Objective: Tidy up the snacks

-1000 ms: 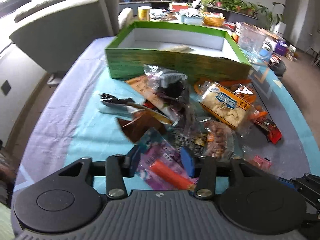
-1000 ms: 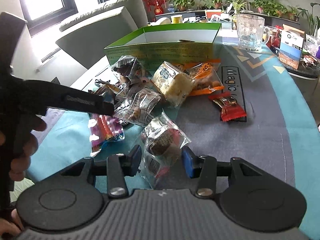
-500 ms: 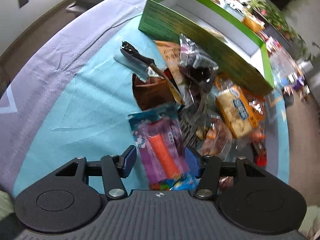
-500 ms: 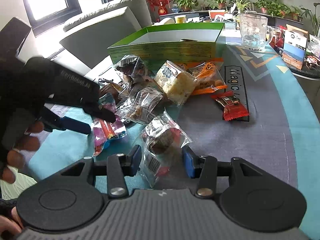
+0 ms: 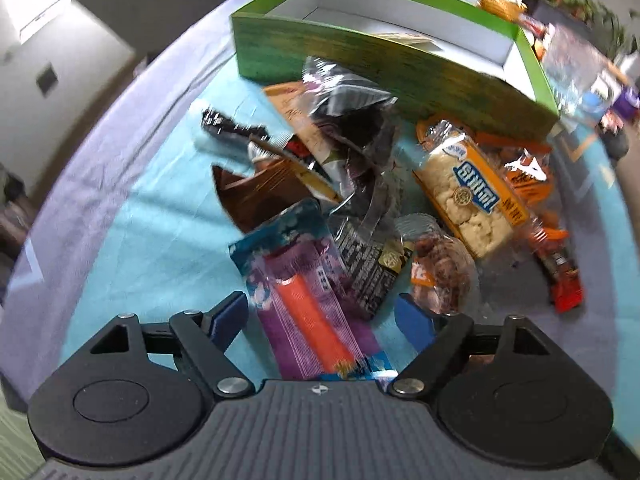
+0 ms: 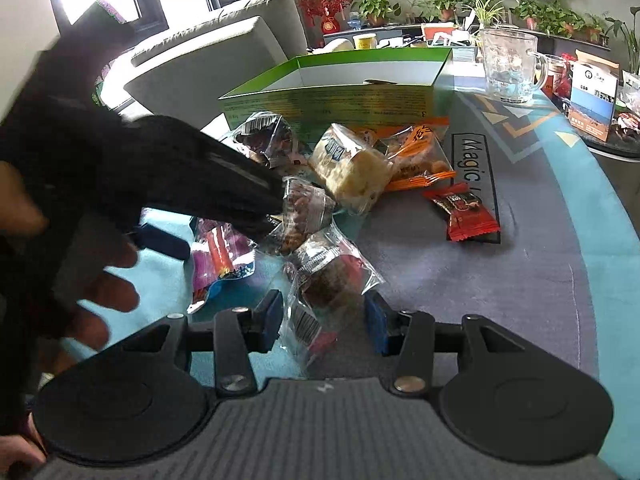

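A pile of snack packets lies on the table in front of an open green box, also in the right wrist view. My left gripper is open, its blue pads on either side of a purple packet with an orange stick, not touching it. My right gripper is open around a clear packet with a brown cake. The left gripper shows in the right wrist view over the purple packet. A yellow rice-cake packet and a red bar lie nearby.
A glass mug stands behind the box at the right. A small carton and potted plants are at the far right and back. A grey sofa is beyond the table's left edge.
My left gripper has come down over the purple packet and opened wider around it. My right gripper has held still around the clear cake packet.
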The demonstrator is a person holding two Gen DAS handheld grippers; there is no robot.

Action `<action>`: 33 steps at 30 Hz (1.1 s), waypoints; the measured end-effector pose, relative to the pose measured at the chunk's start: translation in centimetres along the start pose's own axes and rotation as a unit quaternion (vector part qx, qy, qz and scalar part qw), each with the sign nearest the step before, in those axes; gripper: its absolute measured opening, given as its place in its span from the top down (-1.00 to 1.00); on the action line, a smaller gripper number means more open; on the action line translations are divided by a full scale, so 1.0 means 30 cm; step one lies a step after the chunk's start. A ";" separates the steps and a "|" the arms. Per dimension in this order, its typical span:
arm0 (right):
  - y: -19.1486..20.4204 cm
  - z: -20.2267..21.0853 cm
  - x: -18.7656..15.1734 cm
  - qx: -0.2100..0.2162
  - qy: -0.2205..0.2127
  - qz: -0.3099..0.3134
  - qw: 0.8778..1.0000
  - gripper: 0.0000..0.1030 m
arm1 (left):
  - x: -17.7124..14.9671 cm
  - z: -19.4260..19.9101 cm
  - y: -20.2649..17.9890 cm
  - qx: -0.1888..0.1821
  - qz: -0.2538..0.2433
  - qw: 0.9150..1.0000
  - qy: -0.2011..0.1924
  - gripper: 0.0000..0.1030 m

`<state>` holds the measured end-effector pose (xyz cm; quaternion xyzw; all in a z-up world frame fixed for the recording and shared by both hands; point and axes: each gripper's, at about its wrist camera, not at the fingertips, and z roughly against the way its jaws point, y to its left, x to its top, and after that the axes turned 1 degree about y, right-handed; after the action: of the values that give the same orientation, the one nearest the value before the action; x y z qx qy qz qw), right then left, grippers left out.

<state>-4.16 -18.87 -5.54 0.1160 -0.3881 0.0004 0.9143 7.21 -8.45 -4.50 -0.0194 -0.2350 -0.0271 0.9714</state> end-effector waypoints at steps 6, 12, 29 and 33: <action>-0.004 0.003 -0.005 0.003 -0.004 -0.002 1.000 0.34 | -0.026 0.038 0.040 -0.053 -0.015 0.998 -0.021 -0.04; -0.012 0.022 -0.005 0.005 -0.022 -0.010 1.000 0.36 | -0.060 0.130 0.117 -0.067 -0.028 0.995 -0.067 -0.04; -0.034 -0.039 0.042 -0.022 -0.016 -0.062 0.998 0.33 | -0.003 0.220 0.106 -0.069 -0.062 0.983 -0.160 -0.05; 0.012 -0.056 0.035 -0.051 -0.019 -0.004 0.999 0.34 | 0.008 0.219 0.105 -0.069 -0.066 0.981 -0.168 -0.05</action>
<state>-2.26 -18.25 -5.85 0.0709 -0.4040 -0.0252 0.9117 4.64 -4.97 1.38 -0.0754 -0.3927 -0.1035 0.9107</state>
